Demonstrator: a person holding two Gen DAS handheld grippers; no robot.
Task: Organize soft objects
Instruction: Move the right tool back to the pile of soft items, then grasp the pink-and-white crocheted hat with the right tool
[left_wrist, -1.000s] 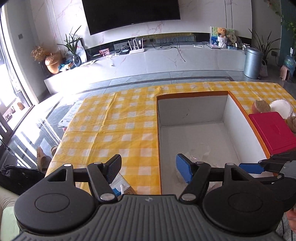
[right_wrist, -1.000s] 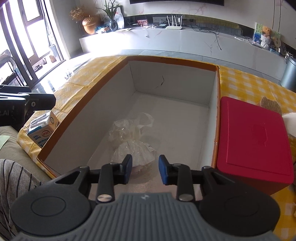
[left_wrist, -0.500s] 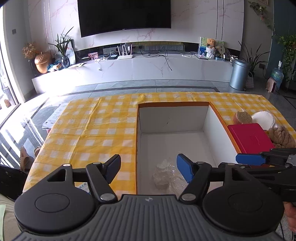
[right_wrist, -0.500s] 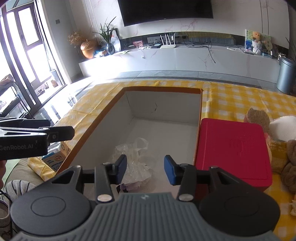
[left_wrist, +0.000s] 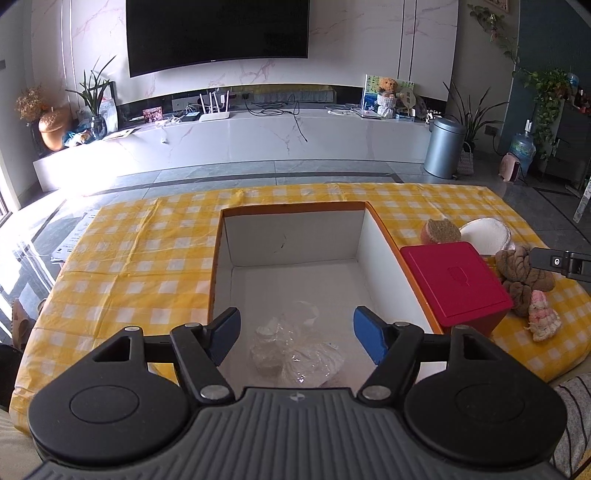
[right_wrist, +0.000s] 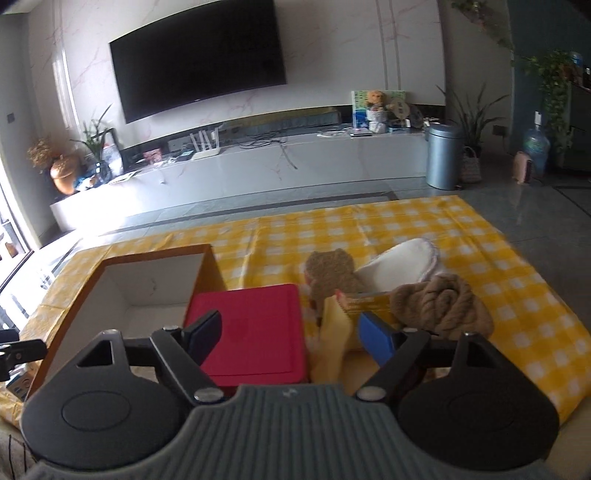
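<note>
Hovering with its jaws spread wide and empty, the right tool (right_wrist: 290, 338) is facing the cluster of soft things on the desk (right_wrist: 498, 295): the brown knitted bundle (right_wrist: 443, 306) is lying just ahead and to its right, beside the red box (right_wrist: 251, 332). The left tool (left_wrist: 295, 334), also gaping and empty, is sitting over the open carton (left_wrist: 384, 258), where a clear plastic bag (left_wrist: 295, 354) is already lying; the right one is judged nearer.

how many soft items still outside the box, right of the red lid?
4: brown bear-shaped pad and white round pad behind the red lid; brown knit bundle and pink knit piece beside it. More may be hidden.
</note>
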